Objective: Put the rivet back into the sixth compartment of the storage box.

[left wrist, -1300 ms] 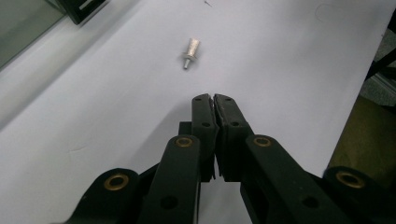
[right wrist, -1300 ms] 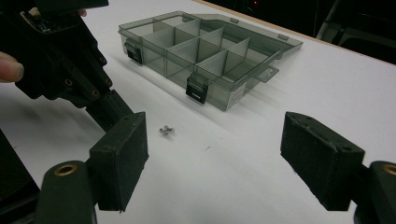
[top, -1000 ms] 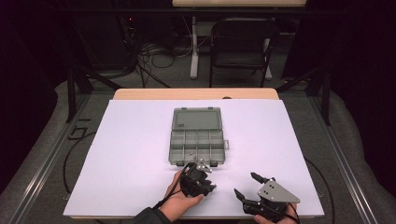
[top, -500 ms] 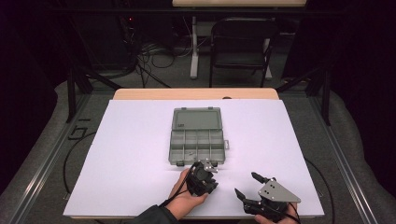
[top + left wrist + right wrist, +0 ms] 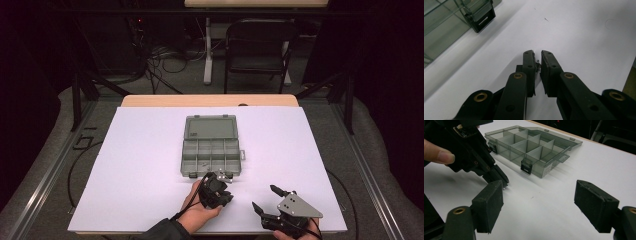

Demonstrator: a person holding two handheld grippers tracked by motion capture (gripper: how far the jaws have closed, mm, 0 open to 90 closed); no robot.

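Observation:
A smoky clear compartment box [image 5: 212,150] lies open in the middle of the white table, its lid folded back. My left gripper [image 5: 230,197] hovers low just in front of the box's near right corner, pointing right. In the left gripper view its jaws stand almost together, pinching a tiny dark part [image 5: 538,66] just above the table. My right gripper [image 5: 264,197] rests near the front edge with its jaws wide apart and nothing between them. From the right gripper view, the left gripper [image 5: 503,182] tips down toward the table beside the box [image 5: 531,145].
The white table top [image 5: 125,165] stretches wide to the left and right of the box. A black latch [image 5: 480,16] sticks out from the box's front wall. A chair [image 5: 257,50] and cables stand on the floor beyond the far edge.
The left hand has shifted slightly to the right in front of the box. The right gripper has stayed where it was.

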